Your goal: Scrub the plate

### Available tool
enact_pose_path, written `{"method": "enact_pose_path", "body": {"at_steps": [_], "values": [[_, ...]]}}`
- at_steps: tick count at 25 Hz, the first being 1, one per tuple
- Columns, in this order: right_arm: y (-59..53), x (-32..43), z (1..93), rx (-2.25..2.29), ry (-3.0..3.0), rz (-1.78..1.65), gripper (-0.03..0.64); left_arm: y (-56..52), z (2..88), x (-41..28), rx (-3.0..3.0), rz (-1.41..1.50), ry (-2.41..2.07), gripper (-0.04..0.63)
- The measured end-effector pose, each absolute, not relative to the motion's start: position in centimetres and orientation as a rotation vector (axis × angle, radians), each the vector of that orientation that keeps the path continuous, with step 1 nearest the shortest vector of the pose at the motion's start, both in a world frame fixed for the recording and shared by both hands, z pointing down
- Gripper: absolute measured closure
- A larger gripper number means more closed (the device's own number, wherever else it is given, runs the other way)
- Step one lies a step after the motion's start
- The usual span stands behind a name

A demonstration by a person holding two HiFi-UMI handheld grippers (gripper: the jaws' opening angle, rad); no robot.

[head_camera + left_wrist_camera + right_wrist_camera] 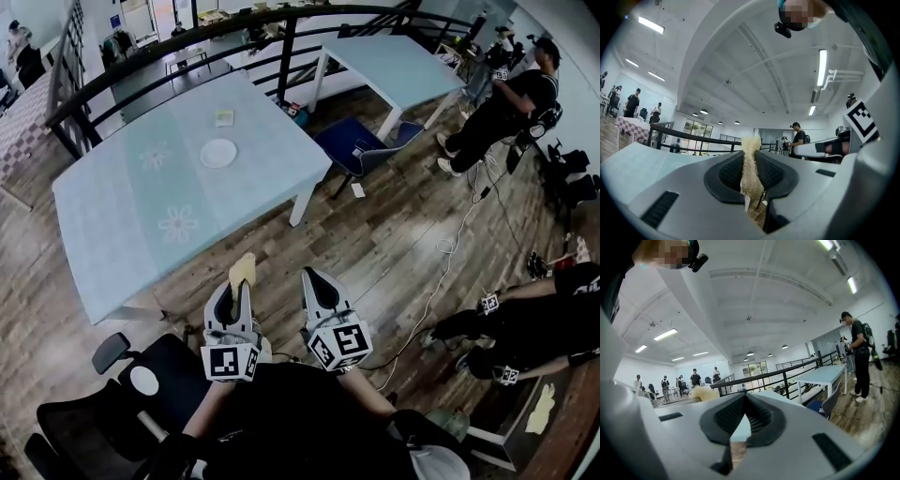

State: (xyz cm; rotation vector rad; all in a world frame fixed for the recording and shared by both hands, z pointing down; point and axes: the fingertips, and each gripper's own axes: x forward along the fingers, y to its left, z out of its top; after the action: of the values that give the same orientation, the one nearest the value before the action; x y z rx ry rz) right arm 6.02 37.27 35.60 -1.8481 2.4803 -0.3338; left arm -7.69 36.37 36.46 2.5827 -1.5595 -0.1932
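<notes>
A small white plate (218, 153) lies on the light blue table (122, 216), far ahead of both grippers. Near it at the back lies a small pale square item (224, 117). Low in the head view, over the wooden floor short of the table's front edge, my left gripper (236, 287) is shut on a yellow sponge (243, 270). In the left gripper view the sponge (750, 150) stands upright between the dark pads (731, 174). My right gripper (314, 279) is beside it, shut with nothing held; its tips (744, 399) meet.
A black office chair (112, 394) stands at lower left. A blue chair (361, 145) sits right of the table, a second table (394, 56) behind it. A dark railing (187, 42) runs along the back. People stand and crouch at right; a cable (441, 272) crosses the floor.
</notes>
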Motion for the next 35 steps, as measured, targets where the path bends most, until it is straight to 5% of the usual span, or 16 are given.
{"method": "enact_pose_path", "body": {"at_steps": [19,35], "values": [[26.7,0.0,35.5,-1.828,2.505,-0.325,0.615,26.1,35.6,-12.2,2.639,-0.177,-1.507,0.526],[15.7,4.6,36.3,-1.685,2.597,-0.363,0.615,16.3,36.4,-7.8,2.542,-0.109,-1.671,0.526]]}}
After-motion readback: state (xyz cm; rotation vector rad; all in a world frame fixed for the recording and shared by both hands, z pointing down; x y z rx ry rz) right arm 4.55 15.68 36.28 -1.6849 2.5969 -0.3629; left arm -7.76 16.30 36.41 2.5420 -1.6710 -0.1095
